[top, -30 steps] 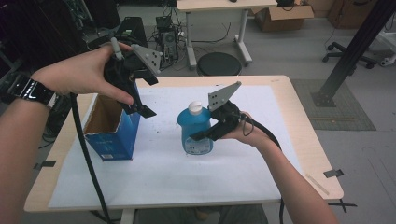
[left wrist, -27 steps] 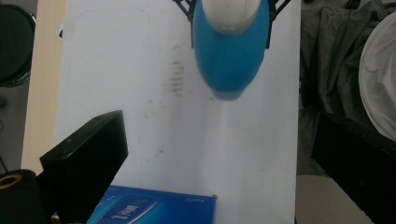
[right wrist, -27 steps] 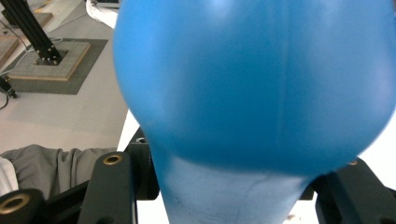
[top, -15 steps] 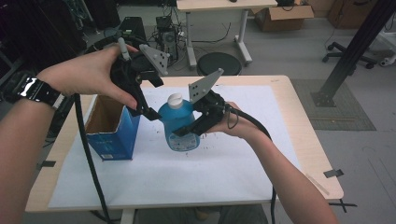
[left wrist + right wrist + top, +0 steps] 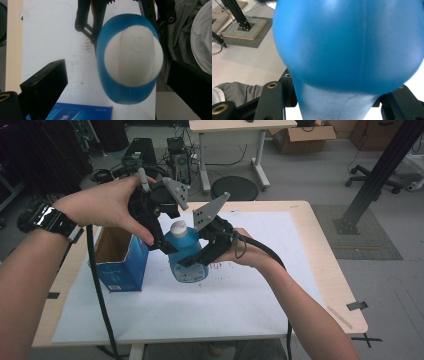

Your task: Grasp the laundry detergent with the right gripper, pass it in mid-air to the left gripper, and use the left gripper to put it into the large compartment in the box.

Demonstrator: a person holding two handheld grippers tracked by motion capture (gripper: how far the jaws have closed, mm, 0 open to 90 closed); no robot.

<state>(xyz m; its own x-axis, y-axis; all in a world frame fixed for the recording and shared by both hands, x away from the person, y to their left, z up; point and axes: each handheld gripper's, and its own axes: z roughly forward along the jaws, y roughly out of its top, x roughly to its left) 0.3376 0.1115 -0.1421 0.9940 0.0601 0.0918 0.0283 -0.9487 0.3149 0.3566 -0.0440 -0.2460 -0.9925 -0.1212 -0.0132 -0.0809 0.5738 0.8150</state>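
Both grippers are black, built of flat linked bars pinned with brass-coloured rivets. The left gripper (image 5: 167, 245) carries a grey three-cornered plate (image 5: 176, 191) on top, dotted with small holes, and a grey stub beside it; its jaws are thick, square-edged black blocks. The right gripper (image 5: 192, 260) bears a like plate (image 5: 209, 211). A thick black cable (image 5: 98, 285) hangs from the left one, another (image 5: 265, 252) trails from the right. A black watch (image 5: 47, 219) with a shiny face sits on the left wrist. The forearms are bare of sleeves.
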